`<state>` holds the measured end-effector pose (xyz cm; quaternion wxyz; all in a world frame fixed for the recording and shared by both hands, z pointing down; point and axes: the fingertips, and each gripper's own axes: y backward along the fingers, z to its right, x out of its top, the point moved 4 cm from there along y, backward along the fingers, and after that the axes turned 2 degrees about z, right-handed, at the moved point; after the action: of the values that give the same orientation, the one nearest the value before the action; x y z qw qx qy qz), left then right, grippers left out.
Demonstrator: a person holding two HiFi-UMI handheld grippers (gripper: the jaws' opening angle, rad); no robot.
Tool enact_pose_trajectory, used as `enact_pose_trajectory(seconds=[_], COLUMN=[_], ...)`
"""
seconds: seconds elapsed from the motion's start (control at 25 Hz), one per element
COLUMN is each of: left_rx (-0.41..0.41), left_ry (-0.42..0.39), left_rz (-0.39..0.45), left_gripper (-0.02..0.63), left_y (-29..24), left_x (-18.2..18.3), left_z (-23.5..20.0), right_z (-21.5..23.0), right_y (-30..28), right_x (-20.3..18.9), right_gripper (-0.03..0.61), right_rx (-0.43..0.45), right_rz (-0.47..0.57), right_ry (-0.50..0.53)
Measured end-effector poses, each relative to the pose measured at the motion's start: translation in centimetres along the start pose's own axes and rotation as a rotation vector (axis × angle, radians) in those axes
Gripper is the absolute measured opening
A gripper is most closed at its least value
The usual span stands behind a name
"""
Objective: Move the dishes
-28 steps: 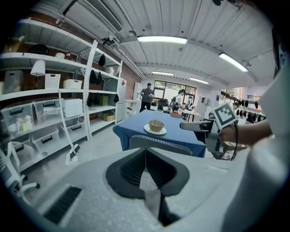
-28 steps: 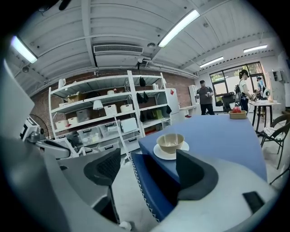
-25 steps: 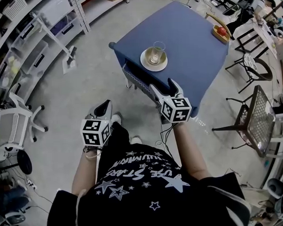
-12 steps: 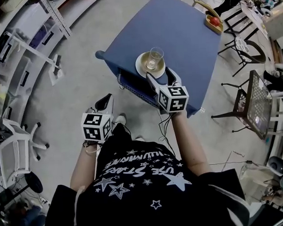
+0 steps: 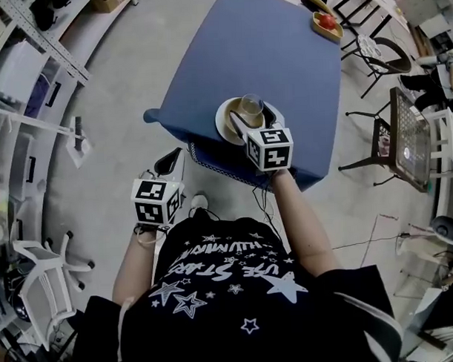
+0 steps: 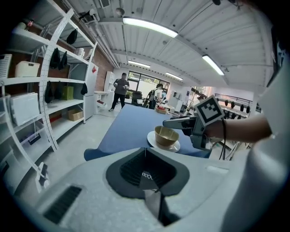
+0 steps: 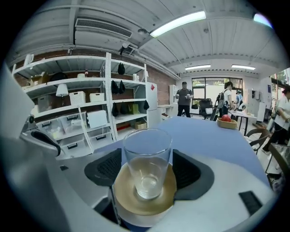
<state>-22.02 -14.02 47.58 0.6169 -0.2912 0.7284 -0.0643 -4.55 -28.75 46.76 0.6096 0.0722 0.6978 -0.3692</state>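
A clear glass (image 5: 251,105) stands inside a tan bowl (image 5: 237,115) on a white plate (image 5: 224,121), near the front edge of the blue table (image 5: 274,49). My right gripper (image 5: 252,119) is open, one jaw on each side of the glass and bowl. The right gripper view shows the glass (image 7: 147,156) upright in the bowl (image 7: 145,199) between the dark pads (image 7: 106,170). My left gripper (image 5: 169,159) hangs below and left of the table corner, shut and empty. The left gripper view shows the bowl (image 6: 166,136) and the right gripper's fingers (image 6: 179,121) over it.
A wooden bowl with red fruit (image 5: 325,23) sits at the table's far corner. Metal shelving (image 5: 30,79) lines the left side. A black mesh chair (image 5: 403,137) stands right of the table, a white office chair (image 5: 44,276) at lower left. People (image 7: 184,102) stand far off.
The person has stepped up to the table. The right gripper has moved forward from the table's edge until its jaws flank the glass and bowl. The left gripper has stayed low, shut.
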Motion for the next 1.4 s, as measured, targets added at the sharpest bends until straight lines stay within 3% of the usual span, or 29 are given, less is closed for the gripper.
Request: enact_pose_trajectory(seconds=[0.16,0.4,0.84,1.16,1.4], left_rx=[-0.053,-0.108,-0.155,-0.154,-0.152], left_ry=[-0.014,-0.031,-0.058,-0.053,-0.068], left_rz=[-0.018,-0.037,-0.037,-0.079,-0.091], left_gripper=[0.020,0.020,0.020,0.020,0.020], left_y=[-1.8,-3.4,-5.9,-7.7,-9.6], left_x=[0.9,1.6,3.6,3.7,4.9], left_z=[-1.0,-2.3,-1.8,-0.5,0.6], right_z=[0.4,0.3,2.9,10.4,12.7], right_y=[-1.1,-1.8,1.3,1.6,0.6], right_x=[0.5,1.1,6.9,3.7,1.5], right_gripper=[0.284,0.281,0.281,0.281,0.281], right_rx=[-0.044,-0.035,-0.070,-0.193,-0.191], right_rz=[0.008,-0.006,0.113,0.050,0.008], right_ry=[0.024,0.033,-0.003,-0.048,-0.077])
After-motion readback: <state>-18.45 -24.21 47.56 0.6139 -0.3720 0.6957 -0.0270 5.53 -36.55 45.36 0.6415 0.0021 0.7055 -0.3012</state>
